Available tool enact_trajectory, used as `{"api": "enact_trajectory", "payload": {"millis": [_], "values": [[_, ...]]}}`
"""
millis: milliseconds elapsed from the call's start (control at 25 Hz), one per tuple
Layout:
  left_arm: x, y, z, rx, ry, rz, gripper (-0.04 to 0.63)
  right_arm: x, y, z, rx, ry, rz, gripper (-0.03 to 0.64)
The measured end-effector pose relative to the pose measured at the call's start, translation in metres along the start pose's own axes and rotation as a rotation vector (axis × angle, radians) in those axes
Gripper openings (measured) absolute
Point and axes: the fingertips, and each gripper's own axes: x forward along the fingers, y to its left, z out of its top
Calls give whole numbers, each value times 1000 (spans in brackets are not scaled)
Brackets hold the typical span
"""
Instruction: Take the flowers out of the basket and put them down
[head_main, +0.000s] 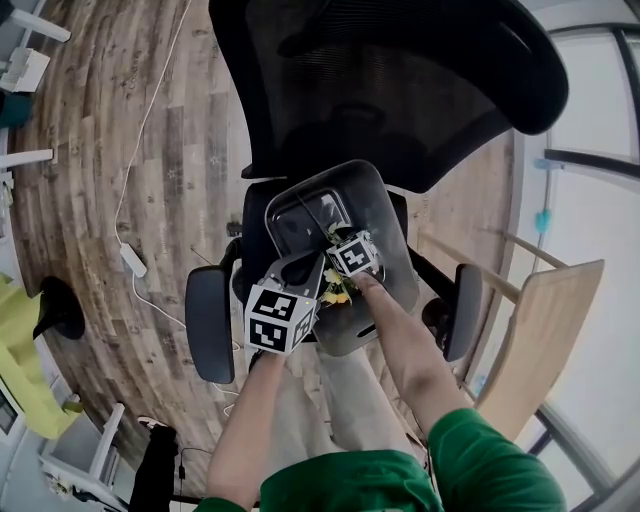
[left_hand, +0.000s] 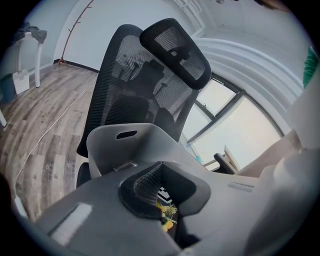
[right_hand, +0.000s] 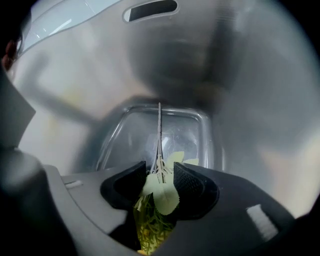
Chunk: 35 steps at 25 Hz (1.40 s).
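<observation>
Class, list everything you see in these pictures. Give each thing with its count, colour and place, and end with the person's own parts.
office chair: one, black, centre of the head view, on the floor
basket: one, grey, on the office chair's seat
flowers: one bunch, yellow with pale green leaves, in the basket
floor: brown wood planks, all round the office chair
power strip: one, white, on the floor left of the office chair, on a white cable
wooden furniture: one piece, pale, right of the office chair
left gripper: one, grey, at the basket's near edge, jaws apart
right gripper: one, grey, inside the basket, jaws open with the flowers' stem between them
arms: two, bare below green sleeves, bottom of the head view
</observation>
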Motion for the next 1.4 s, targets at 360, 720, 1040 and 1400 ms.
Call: {"api": "enact_trajectory", "payload": {"millis": [360, 720, 1040, 1400], "values": [[1, 1, -1, -6, -11, -8, 18, 9, -3, -5, 20, 36, -8, 162], [6, 7, -5, -58, 52, 30, 18, 11, -5, -6, 17, 37, -10, 150], [11, 9, -13, -58, 143, 57, 18, 15, -3, -9, -10, 60, -23, 140], [11, 9, -18, -48, 188, 69, 18, 12, 5, -13, -40, 82, -9, 86]]}}
